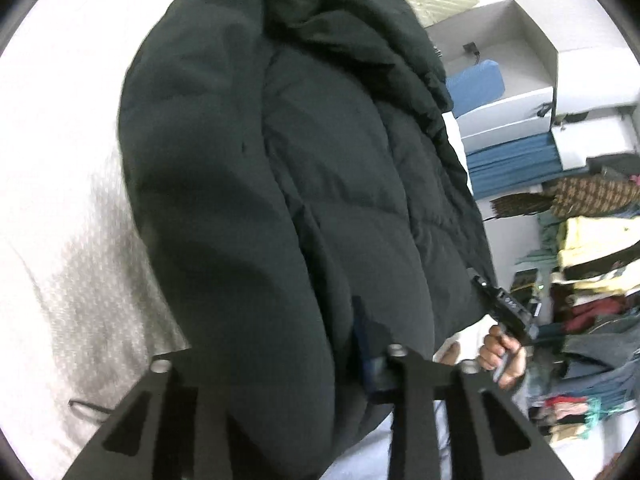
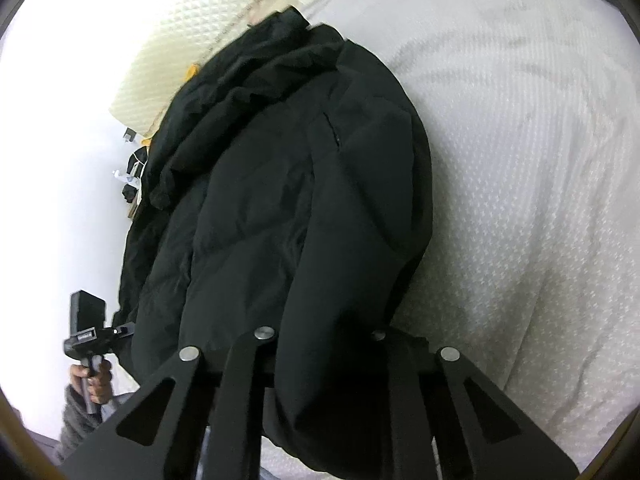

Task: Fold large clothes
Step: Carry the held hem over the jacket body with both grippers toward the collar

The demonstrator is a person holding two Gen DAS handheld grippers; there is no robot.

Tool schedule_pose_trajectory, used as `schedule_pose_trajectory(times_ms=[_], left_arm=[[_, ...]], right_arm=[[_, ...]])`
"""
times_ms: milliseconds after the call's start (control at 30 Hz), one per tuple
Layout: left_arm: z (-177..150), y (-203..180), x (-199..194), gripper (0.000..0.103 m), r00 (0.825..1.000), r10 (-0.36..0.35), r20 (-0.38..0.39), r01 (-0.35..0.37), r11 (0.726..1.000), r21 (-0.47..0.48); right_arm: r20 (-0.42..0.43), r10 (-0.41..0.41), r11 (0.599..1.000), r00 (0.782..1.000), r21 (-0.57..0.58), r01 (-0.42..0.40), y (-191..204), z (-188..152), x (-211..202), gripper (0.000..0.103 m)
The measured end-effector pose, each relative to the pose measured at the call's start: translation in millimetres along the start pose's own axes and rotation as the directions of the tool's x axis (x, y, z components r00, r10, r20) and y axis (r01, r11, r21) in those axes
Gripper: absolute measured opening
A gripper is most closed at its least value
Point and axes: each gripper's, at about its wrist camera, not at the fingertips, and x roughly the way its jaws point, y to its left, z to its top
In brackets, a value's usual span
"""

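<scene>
A large black padded jacket lies on a white textured bed cover; it also fills the middle of the right wrist view. My left gripper is at the jacket's near edge with fabric bulging between its arms; its fingertips are buried in the cloth. My right gripper is likewise at the jacket's near hem, with a sleeve or fold draped through it and its fingertips hidden. The other gripper's body and the hand holding it show in each view, the right one and the left one.
The white bed cover spreads to the right. A cream quilted pillow lies past the jacket. White shelves with blue items and stacked clothes stand at the right.
</scene>
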Motion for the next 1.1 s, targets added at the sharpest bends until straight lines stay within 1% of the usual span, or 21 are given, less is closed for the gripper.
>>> schedule_pose_trajectory(times_ms=[100, 167, 267, 367, 467, 567, 667, 800, 867, 933, 1000, 1067, 1100], left_arm=[[-4, -10, -12, 0.016, 0.997, 0.056, 0.047, -0.057, 0.998, 0.012], [-8, -14, -20, 0.013, 0.994, 0.078, 0.073, -0.078, 0.997, 0.001], [-16, -24, -30, 0.01, 0.987, 0.11, 0.121, -0.11, 0.994, -0.006], [-27, -26, -44, 0.008, 0.979, 0.123, 0.165, -0.123, 0.992, -0.011], [-39, -30, -59, 0.007, 0.973, 0.105, 0.205, -0.106, 0.994, -0.006], [-47, -38, -73, 0.005, 0.971, 0.093, 0.222, -0.092, 0.996, -0.013], [-56, -48, -90, 0.004, 0.966, 0.067, 0.251, -0.067, 0.998, -0.007], [-65, -54, -113, 0.004, 0.961, 0.043, 0.274, -0.042, 0.999, -0.01], [-69, -55, -132, 0.004, 0.955, 0.026, 0.294, -0.024, 1.0, -0.011], [-75, -55, -154, 0.004, 0.947, 0.01, 0.322, -0.008, 1.0, -0.009], [-81, -56, -173, 0.004, 0.941, -0.009, 0.337, 0.013, 1.0, -0.008], [-91, -55, -191, 0.004, 0.939, -0.03, 0.342, 0.031, 1.0, 0.005], [-97, -56, -199, 0.004, 0.94, -0.036, 0.34, 0.032, 0.999, 0.017]], right_arm=[[0.015, -0.007, 1.0, 1.0, -0.024, 0.007, 9, -3, -2, 0.012], [0.035, -0.005, 0.999, 0.999, -0.039, 0.007, 9, -4, -7, 0.012], [0.067, 0.005, 0.997, 0.998, -0.082, 0.0, 16, -9, -18, 0.012], [0.102, 0.011, 0.994, 0.995, -0.108, 0.0, 21, -17, -29, 0.011], [0.133, 0.032, 0.994, 0.991, -0.108, -0.018, 21, -25, -41, 0.01], [0.162, 0.063, 0.994, 0.985, -0.101, -0.047, 20, -28, -53, 0.01], [0.176, 0.042, 0.99, 0.983, -0.141, -0.017, 29, -24, -64, 0.01], [0.195, 0.071, 0.988, 0.978, -0.147, -0.042, 36, -25, -85, 0.01], [0.201, 0.096, 0.987, 0.975, -0.145, -0.067, 38, -24, -98, 0.009], [0.216, 0.127, 0.984, 0.968, -0.147, -0.096, 41, -23, -115, 0.009], [0.229, 0.156, 0.981, 0.961, -0.152, -0.123, 42, -21, -135, 0.009], [0.235, 0.169, 0.977, 0.957, -0.168, -0.131, 45, -21, -151, 0.009], [0.239, 0.168, 0.974, 0.957, -0.191, -0.123, 48, -21, -162, 0.009]])
